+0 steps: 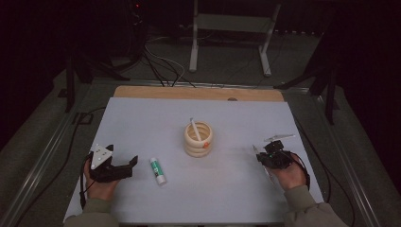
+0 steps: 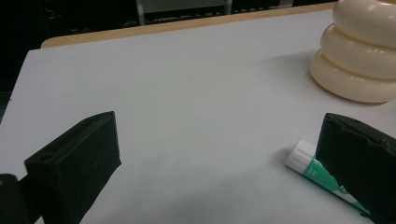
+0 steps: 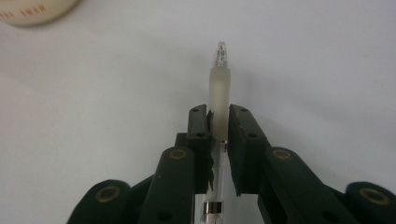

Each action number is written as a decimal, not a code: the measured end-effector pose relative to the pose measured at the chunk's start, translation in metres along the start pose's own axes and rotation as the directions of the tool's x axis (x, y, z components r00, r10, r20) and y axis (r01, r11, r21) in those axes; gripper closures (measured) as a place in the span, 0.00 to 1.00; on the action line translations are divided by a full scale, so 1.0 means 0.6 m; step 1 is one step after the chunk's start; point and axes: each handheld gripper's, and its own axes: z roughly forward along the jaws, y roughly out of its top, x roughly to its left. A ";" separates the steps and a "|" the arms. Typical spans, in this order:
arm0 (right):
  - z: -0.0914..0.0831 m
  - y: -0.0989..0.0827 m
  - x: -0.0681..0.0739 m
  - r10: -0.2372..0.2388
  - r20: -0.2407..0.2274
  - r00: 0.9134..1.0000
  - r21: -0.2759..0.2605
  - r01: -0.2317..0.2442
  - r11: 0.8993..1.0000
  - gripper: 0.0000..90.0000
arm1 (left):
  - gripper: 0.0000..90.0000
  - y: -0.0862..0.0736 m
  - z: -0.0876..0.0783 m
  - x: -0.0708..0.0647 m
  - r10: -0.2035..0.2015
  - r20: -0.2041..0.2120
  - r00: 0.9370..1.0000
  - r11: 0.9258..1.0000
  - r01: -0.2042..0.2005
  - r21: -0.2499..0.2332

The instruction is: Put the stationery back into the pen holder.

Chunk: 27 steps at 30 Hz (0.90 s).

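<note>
The right gripper (image 3: 218,122) is clamped on a clear pen (image 3: 219,88), its fingers (image 3: 198,128) pinching the frosted grip section with the capped tip jutting out past them; in the high view that gripper (image 1: 261,155) sits at the right side of the bench (image 1: 142,118), the pen (image 1: 255,149) angled up and toward the middle. The likely goal is the cream ring-stacked holder (image 1: 198,139) at the centre, which already carries one white pen (image 1: 194,127) leaning inside; the held pen is well apart from it, so the carry is barely begun.

To do it well, I would lift enough to clear the holder's rim; bring the pen over the opening; tilt it near upright, and lower it beside the pen already there before releasing; a slanted entry could nudge the light holder.

The left gripper (image 1: 116,168) rests at the left with its fingers (image 2: 77,161) spread wide and empty; a green-and-white glue stick (image 2: 310,165) lies just beside one finger, between that gripper and the holder (image 2: 362,51).
</note>
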 end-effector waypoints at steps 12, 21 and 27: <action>-0.012 0.049 0.026 -0.038 -0.010 0.999 -0.077 0.037 0.996 0.90 | 0.00 0.000 -0.001 0.001 -0.002 0.000 1.000 1.000 0.002 -0.003; -0.022 0.087 0.048 -0.055 -0.047 0.997 -0.143 0.048 0.989 0.90 | 0.00 0.000 -0.001 0.001 -0.001 0.000 1.000 1.000 0.001 -0.003; -0.028 0.115 0.061 -0.075 -0.054 0.996 -0.176 0.064 0.982 0.90 | 0.00 0.000 -0.001 0.001 0.000 -0.001 1.000 1.000 0.000 -0.001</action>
